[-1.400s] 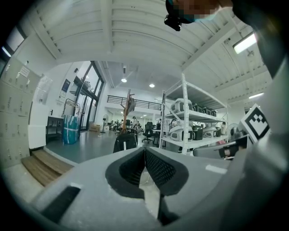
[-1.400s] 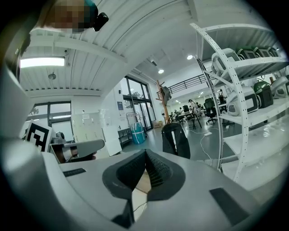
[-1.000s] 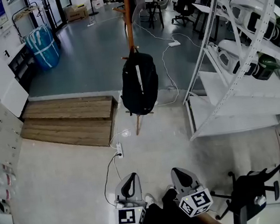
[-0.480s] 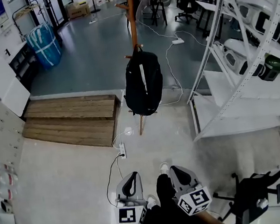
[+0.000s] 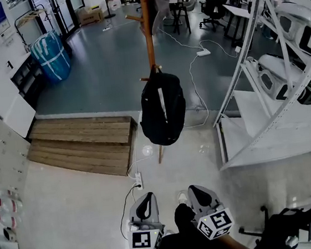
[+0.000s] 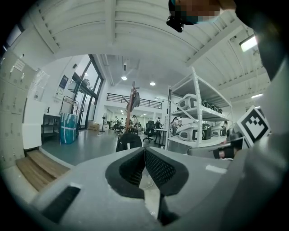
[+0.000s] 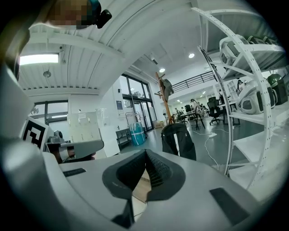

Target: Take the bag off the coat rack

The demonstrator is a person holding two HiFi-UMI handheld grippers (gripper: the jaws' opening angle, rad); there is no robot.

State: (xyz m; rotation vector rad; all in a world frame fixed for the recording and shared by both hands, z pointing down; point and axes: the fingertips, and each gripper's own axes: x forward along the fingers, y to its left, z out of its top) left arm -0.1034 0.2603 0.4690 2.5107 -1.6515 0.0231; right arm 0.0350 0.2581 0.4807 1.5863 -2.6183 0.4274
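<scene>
the person has walked forward: the black bag (image 5: 162, 109) on the coat rack (image 5: 147, 33) now sits lower and slightly larger in the head view, and the wooden platform (image 5: 82, 143) has slid down too.

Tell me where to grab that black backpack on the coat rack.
Probably the top loop, where the black backpack hangs from the wooden coat rack. The rack stands behind it, so come from the near side and lift upward.

Pale speckled concrete floor (image 5: 70, 209), grey-blue glossy floor (image 5: 105, 71) beyond, low brown wooden plank platform (image 5: 82, 142) along their seam, white power strip (image 5: 138, 180) with trailing cable nearby, orange-brown wooden coat rack (image 5: 149, 43) standing beside it, white metal shelving (image 5: 268, 136) rightward.
</scene>
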